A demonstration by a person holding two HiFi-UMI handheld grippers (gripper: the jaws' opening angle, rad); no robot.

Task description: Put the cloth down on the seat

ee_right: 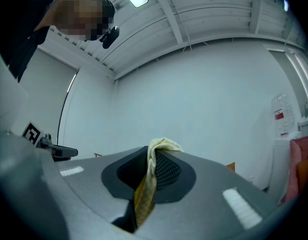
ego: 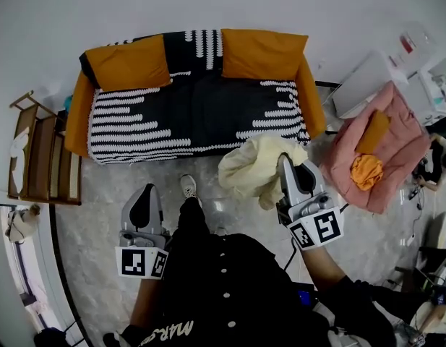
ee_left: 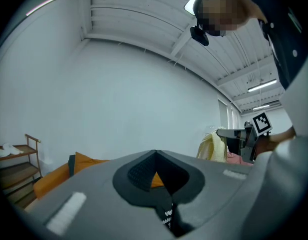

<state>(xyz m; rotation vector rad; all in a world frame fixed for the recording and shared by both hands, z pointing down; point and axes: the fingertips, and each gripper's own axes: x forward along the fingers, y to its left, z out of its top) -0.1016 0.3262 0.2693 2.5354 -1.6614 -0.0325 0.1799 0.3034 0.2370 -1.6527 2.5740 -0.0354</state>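
The left gripper (ego: 146, 194) has its jaws together on nothing. The right gripper (ego: 288, 166) pinches a fold of the cloth (ego: 250, 168). It looks soft, light and floppy, hanging just before the seat (ego: 201, 114).

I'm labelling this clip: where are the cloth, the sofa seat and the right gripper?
cloth (ego: 250, 166), head view, middle of the bunched pale yellow fabric.
sofa seat (ego: 201, 114), head view, bare striped cushion.
right gripper (ee_right: 154, 156), right gripper view, tips shut on the cloth.
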